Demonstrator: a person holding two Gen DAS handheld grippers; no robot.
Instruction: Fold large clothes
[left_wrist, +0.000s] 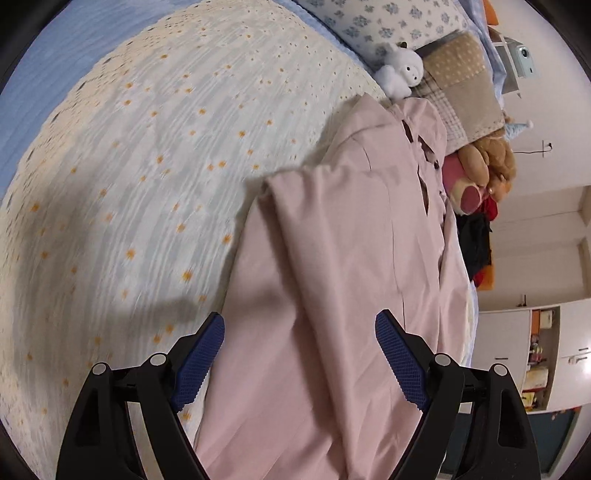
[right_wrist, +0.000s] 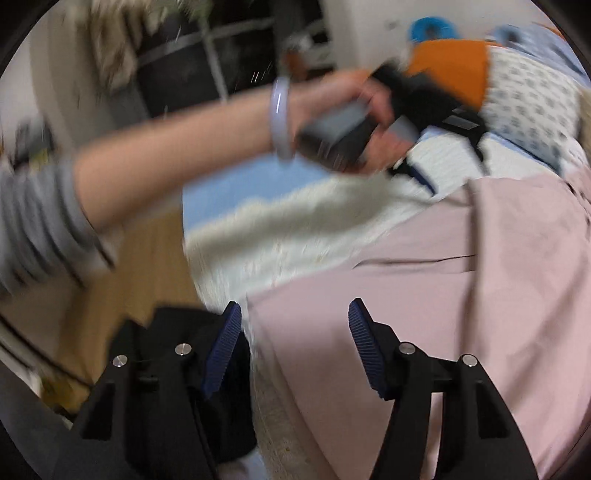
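A large pale pink garment (left_wrist: 343, 266) lies spread on the bed, with one sleeve folded across its body. My left gripper (left_wrist: 300, 323) hovers above the garment's lower part, jaws wide open, blue pads (left_wrist: 201, 363) clear of the cloth. In the right wrist view the same pink garment (right_wrist: 424, 295) fills the lower right. My right gripper (right_wrist: 294, 312) stands open over its edge with nothing pinched between the pads. The person's forearm (right_wrist: 177, 162) reaches across that view, holding the left gripper (right_wrist: 424, 122) above the bed.
A white bedspread with orange flowers (left_wrist: 147, 166) covers the bed. Pillows (left_wrist: 391, 22), a white plush toy (left_wrist: 400, 70) and a brown plush toy (left_wrist: 487, 162) sit at the head. Cabinets (left_wrist: 517, 354) stand beyond the bed. Wooden floor (right_wrist: 147, 266) lies beside it.
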